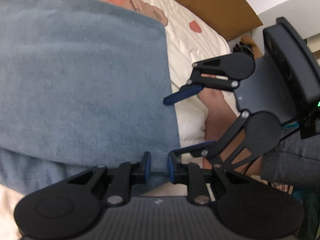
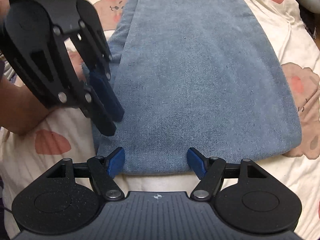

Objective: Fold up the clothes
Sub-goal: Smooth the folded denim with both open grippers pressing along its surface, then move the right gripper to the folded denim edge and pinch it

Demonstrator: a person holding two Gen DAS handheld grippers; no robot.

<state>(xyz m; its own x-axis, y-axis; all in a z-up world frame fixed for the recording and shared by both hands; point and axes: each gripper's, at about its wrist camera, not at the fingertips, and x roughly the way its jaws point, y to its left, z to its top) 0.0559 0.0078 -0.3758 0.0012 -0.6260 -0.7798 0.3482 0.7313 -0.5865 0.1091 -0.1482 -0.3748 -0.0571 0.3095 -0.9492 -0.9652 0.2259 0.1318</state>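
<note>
The folded blue jeans (image 2: 200,80) lie flat on a cream bedspread (image 2: 270,180) printed with pink and brown shapes. The left gripper (image 1: 159,165) hovers over the jeans' near edge, its tongs narrowly apart with nothing between them. The right gripper (image 2: 156,164) stands wide apart above the jeans' folded end, clamping nothing. Only the left wrist view shows the cardboard box (image 1: 210,6) beyond the bed. Only the right wrist view shows the forearm (image 2: 22,108) behind the left gripper.
</note>
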